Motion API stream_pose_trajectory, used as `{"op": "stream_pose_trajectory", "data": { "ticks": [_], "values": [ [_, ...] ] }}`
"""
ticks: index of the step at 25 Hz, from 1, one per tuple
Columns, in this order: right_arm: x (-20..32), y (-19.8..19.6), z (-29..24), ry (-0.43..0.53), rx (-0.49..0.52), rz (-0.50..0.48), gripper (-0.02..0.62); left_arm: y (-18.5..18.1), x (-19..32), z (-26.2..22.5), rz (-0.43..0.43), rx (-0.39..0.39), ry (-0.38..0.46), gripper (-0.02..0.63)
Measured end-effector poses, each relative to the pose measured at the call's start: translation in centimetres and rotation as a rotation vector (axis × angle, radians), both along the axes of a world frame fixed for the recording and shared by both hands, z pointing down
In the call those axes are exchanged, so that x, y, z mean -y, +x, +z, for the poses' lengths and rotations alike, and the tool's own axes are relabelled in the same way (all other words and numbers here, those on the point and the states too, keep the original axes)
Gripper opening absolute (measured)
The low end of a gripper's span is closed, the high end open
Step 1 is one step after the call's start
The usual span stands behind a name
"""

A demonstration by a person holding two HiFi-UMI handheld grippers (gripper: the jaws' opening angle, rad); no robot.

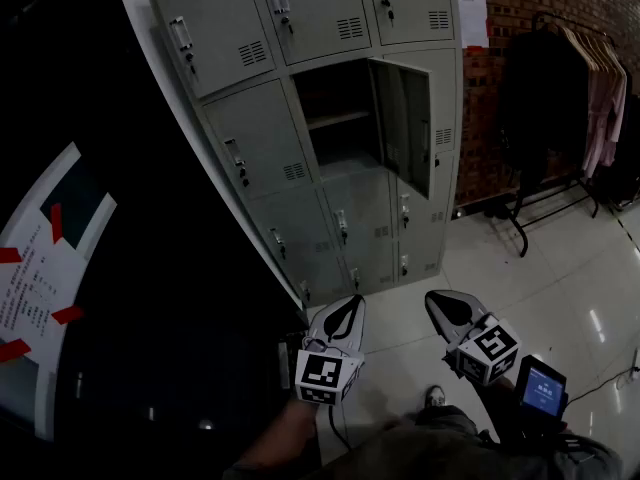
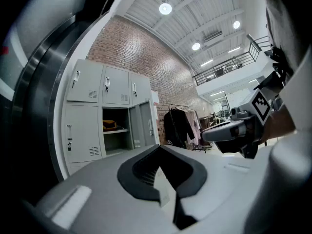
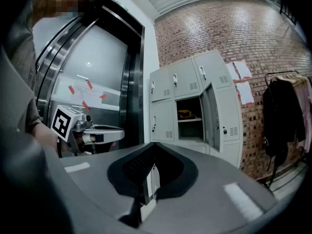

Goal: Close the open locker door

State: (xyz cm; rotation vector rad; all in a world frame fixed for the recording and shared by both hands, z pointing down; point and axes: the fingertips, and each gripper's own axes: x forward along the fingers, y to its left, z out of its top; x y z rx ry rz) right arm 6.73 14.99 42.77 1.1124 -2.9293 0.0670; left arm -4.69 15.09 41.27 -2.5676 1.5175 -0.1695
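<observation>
The grey locker bank stands ahead of me by the brick wall. One middle compartment is open, and its door is swung out to the right. A yellowish thing lies on its shelf. My left gripper and right gripper hang side by side over the floor, well short of the lockers. Both are shut with nothing between the jaws. The open door shows past the left gripper. In the right gripper view the door shows beyond the right gripper.
A clothes rack with hanging coats stands to the right of the lockers. A dark steel lift door with a taped notice is on the left. Papers hang on the brick wall. My shoe shows on the pale tiled floor.
</observation>
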Motion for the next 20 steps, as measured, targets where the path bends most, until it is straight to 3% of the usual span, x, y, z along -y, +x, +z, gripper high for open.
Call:
{"op": "stream_pose_trajectory", "data": {
  "ticks": [9, 20],
  "values": [
    [5.3, -0.4, -0.2, 0.004, 0.014, -0.006, 0.0, -0.4, 5.1, 0.6, -0.025, -0.039, -0.012, 0.0],
    [18.3, 2.6, -1.8, 0.063, 0.024, -0.019, 0.0, 1.5, 17.2, -1.1, -0.062, -0.091, 0.018, 0.0]
  ]
}}
